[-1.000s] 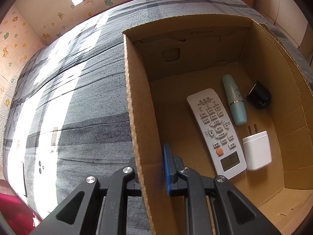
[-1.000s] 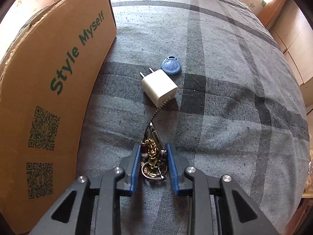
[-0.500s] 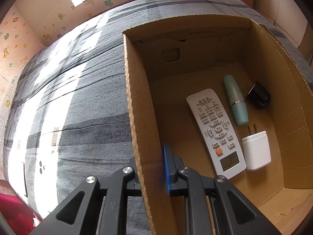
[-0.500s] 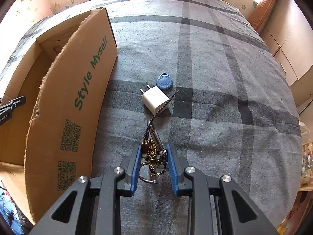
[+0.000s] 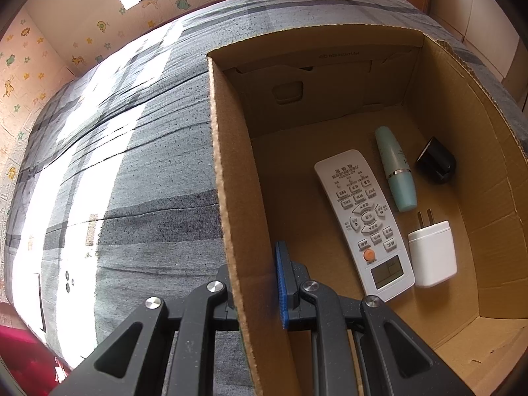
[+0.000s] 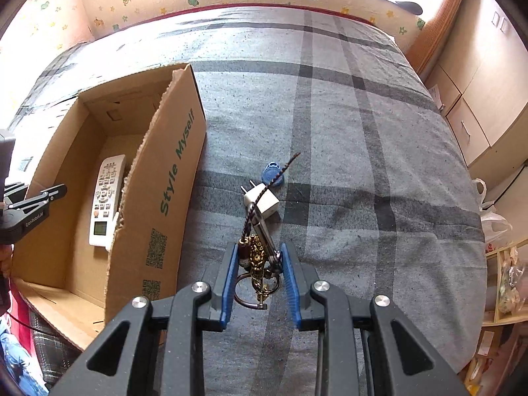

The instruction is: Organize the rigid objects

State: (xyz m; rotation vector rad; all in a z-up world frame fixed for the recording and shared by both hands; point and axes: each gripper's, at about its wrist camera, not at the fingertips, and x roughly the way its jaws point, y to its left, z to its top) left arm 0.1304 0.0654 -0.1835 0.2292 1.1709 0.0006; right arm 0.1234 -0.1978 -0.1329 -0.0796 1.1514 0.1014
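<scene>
Right tongs (image 6: 259, 269) lifted the brassy keychain (image 6: 255, 257) higher

The bed (image 6: 363, 132) is wearing a grey cover crossed by darker plaid bands. The brown cardboard box (image 6: 158, 178) is showing green lettering and QR codes. Inside it are lying a white remote (image 5: 364, 219) with an orange button, a pale teal tube (image 5: 394, 168), a white charger (image 5: 432, 254) and a black block (image 5: 435, 160). The fingers (image 6: 229, 283) are carrying blue pads.

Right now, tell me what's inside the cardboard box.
Inside the cardboard box: a white remote, a teal tube, a black object and a white charger. The near-left floor corner is hidden behind the gripped wall.
</scene>
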